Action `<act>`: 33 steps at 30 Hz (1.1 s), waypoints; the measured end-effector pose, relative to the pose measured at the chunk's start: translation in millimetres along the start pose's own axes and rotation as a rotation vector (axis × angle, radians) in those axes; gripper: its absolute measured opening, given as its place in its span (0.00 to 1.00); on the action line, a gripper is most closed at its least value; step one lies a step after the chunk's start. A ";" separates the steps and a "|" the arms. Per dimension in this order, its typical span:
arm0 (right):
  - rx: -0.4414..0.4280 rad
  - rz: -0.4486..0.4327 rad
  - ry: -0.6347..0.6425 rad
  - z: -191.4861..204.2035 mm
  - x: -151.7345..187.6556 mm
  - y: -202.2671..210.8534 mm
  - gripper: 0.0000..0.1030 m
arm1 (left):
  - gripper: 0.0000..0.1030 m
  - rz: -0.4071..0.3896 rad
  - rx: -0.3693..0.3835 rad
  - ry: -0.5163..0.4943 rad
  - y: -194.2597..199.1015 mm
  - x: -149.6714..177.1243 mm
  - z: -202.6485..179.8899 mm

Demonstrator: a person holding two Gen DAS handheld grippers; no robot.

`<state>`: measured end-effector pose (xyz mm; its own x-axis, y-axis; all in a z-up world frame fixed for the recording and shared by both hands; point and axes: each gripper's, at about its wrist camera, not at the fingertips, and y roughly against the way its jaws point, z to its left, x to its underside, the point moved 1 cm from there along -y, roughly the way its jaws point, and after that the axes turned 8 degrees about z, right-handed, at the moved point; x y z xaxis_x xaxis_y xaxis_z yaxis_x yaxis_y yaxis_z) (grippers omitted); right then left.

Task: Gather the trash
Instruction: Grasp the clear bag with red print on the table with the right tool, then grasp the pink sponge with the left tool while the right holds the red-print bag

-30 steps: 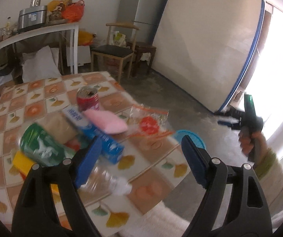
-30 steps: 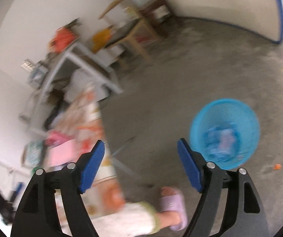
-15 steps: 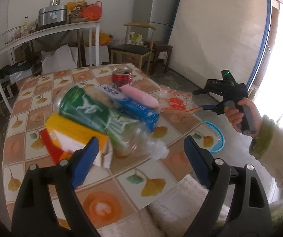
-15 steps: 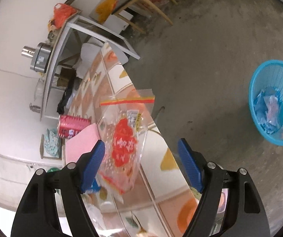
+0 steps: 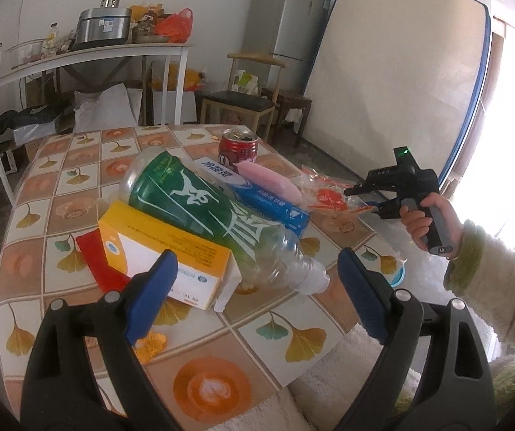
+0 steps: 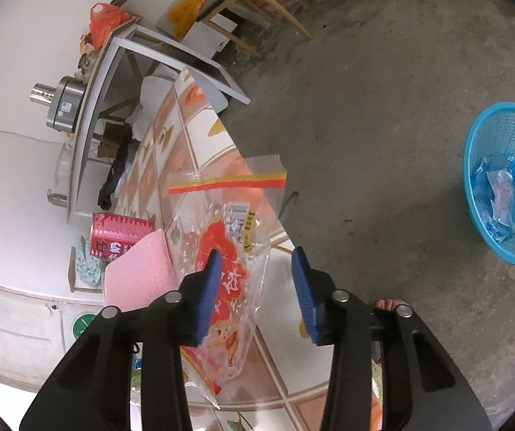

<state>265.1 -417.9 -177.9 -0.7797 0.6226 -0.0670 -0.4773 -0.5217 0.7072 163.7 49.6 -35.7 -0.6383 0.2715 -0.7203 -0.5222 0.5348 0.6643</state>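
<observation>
My right fingers [image 6: 253, 283] were just closing around the bag [image 6: 228, 251], not pinching yet. Left fingers [image 5: 257, 287] gaped wide, empty. That slick film could've slipped out.

The tiled table [image 5: 200, 337] is bare at lower centre; its middle is blocked by a plastic bottle [image 5: 218, 215] and yellow box [image 5: 164, 251]. Open floor [image 6: 383, 107] fills the upper right.

blue basket [image 6: 508, 186] — right rim cut off, contents crumpled, unidentifiable
</observation>
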 end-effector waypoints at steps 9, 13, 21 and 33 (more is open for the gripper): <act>-0.056 -0.010 0.029 1.0 9.3 -0.7 0.10 | 0.85 0.034 0.019 -0.020 -14.2 -18.6 -5.7; -0.094 -0.025 0.039 0.8 12.1 3.3 0.07 | 0.85 0.039 0.043 -0.004 -22.1 -35.6 -8.9; -0.143 -0.079 0.077 -3.0 24.7 30.7 0.06 | 0.84 0.062 0.106 -0.019 -49.0 -80.0 -35.3; -0.229 -0.095 0.077 -31.3 43.3 62.9 0.06 | 0.84 0.437 -0.061 -0.603 -158.4 -149.2 -104.8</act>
<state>188.6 -442.0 -158.3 -0.7513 0.6334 -0.1852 -0.6224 -0.5869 0.5179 282.4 -159.6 -12.5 -0.3831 0.8501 -0.3615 -0.3336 0.2376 0.9123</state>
